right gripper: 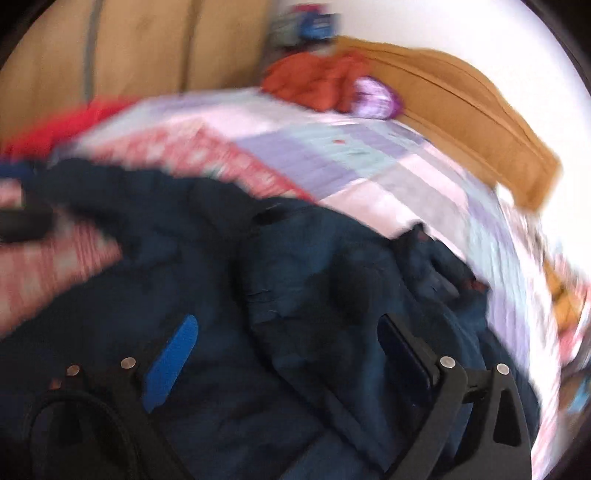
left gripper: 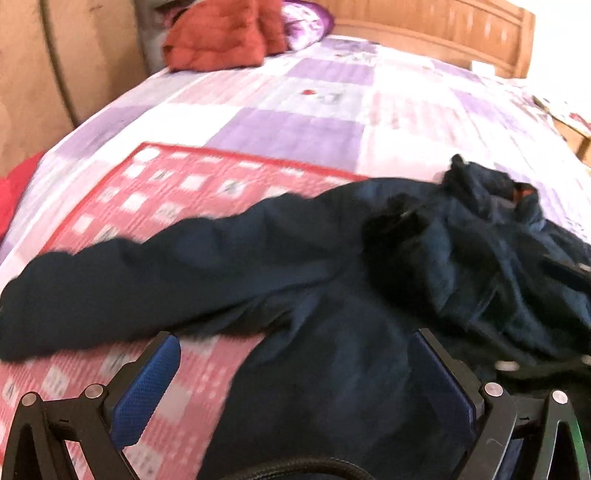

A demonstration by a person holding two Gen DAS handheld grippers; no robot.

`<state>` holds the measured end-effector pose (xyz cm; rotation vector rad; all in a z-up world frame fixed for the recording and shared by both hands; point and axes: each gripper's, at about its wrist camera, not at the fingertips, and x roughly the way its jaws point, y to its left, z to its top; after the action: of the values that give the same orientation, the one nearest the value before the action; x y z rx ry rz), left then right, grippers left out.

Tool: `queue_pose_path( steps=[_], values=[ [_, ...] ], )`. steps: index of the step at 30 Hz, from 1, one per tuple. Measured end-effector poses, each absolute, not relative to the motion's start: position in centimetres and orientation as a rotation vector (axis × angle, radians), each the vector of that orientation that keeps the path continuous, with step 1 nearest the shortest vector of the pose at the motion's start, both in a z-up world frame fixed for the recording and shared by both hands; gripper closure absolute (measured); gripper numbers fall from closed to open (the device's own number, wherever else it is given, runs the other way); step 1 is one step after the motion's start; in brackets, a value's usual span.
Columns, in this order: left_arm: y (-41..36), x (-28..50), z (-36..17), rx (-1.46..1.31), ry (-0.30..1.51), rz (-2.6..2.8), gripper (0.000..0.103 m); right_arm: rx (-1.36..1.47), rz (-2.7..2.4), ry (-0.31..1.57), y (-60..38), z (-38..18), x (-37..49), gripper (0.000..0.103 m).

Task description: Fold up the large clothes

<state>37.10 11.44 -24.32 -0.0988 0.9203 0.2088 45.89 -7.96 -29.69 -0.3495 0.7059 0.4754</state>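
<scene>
Your left gripper (left gripper: 291, 354) has its blue-padded fingers (left gripper: 147, 387) spread wide, gripping nothing, poised over the hem of a dark navy jacket (left gripper: 332, 266). One sleeve (left gripper: 110, 291) stretches leftward across a red-and-pink checked mat (left gripper: 177, 184). Your right gripper (right gripper: 284, 339) is likewise splayed and unloaded, above the same jacket's (right gripper: 240, 277) bunched body; that view is heavily blurred. The jacket lies crumpled on a bed (left gripper: 295, 122) with a lilac-and-white patchwork cover, collar end heaped to the right. Farther off, near the wooden headboard (left gripper: 443, 26), sit a rust-orange garment (left gripper: 218, 37) and a purple pillow (left gripper: 306, 22).
</scene>
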Motion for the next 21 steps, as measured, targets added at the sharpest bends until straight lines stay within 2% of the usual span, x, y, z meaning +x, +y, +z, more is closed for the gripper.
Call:
queue_pose_path(
  steps=[4,8,11,14,16,18,21],
  values=[
    [8.0,41.6,-24.6,-0.042,0.911,0.108,0.002,-0.211,0.171,0.719,-17.9,-28.3,48.1,0.003],
    [3.7,47.7,-26.2,-0.034,0.903,0.006,0.002,-0.077,0.011,0.81,-26.4,-30.1,51.4,0.003],
    [0.8,52.1,-29.7,0.068,0.937,0.02,0.002,-0.076,-0.123,0.938,-32.6,-34.5,54.0,0.003],
    [2.8,55.1,-36.2,0.021,1.135,0.089,0.0,0.255,-0.173,1.025,-41.8,-38.2,53.3,0.0],
    [5.3,54.5,-37.6,-0.132,1.144,0.066,0.0,0.203,-0.182,1.004,-42.6,-37.7,52.4,0.0],
    [4.9,53.7,-37.1,-0.089,1.114,0.074,0.0,0.049,-0.196,0.975,-40.5,-36.6,52.0,0.0],
    [3.6,52.7,-35.3,-0.063,1.07,0.074,0.0,0.022,-0.199,0.888,-40.2,-34.3,51.3,0.0]
  ],
)
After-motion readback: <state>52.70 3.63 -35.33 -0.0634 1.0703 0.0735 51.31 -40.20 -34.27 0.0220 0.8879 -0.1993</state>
